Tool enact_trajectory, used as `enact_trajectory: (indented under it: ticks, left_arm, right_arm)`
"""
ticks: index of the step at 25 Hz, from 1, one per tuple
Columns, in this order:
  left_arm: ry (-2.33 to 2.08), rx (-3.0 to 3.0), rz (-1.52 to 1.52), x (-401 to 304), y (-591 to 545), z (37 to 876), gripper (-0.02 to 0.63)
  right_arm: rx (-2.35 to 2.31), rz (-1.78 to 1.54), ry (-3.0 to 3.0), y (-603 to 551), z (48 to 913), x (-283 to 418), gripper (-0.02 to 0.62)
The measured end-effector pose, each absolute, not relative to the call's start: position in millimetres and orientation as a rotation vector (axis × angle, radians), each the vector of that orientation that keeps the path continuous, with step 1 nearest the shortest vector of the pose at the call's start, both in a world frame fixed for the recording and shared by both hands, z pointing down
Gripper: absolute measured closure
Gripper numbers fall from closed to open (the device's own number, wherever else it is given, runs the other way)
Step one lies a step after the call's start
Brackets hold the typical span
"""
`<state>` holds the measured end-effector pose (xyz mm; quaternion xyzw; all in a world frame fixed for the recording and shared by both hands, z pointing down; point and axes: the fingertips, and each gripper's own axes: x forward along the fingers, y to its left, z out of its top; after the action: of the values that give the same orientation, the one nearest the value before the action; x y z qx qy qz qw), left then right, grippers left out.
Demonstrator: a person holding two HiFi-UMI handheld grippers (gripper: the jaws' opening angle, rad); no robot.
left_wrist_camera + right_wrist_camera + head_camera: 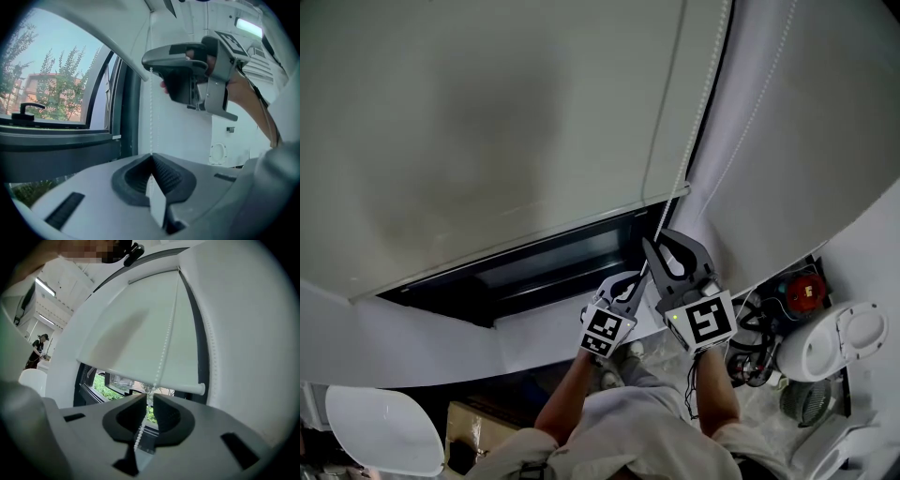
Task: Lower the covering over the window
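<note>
The left gripper [151,157] has its jaws clenched on the bead chain [151,117]. The right gripper [149,398] has its jaws slightly apart around it. Pulled now, it could slip through, leaving the blind [136,333] short.

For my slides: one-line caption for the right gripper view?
Bead chain runs between the near-closed fingers of the right gripper, below a partly lowered roller blind.

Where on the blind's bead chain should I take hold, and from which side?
Take the hanging strand of the bead chain just below the blind's bottom bar, coming level from the room side, jaws either side: it hangs thin and vertical there.
</note>
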<state>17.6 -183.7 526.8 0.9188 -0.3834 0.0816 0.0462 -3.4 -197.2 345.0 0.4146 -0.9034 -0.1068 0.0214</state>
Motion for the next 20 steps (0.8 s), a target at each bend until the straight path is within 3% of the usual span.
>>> enact_trajectory:
  ticks: [5, 20]
  left_arm:
    - [-1.190, 2.788, 0.257, 14, -189, 529, 0.592]
    - [-1.171, 2.682, 0.409, 15, -197, 581, 0.592]
  right_arm:
    - [1.314, -0.271, -2.810, -201, 355, -4, 0.588]
    - [1.285, -0.043, -2.825, -231, 411, -5, 0.591]
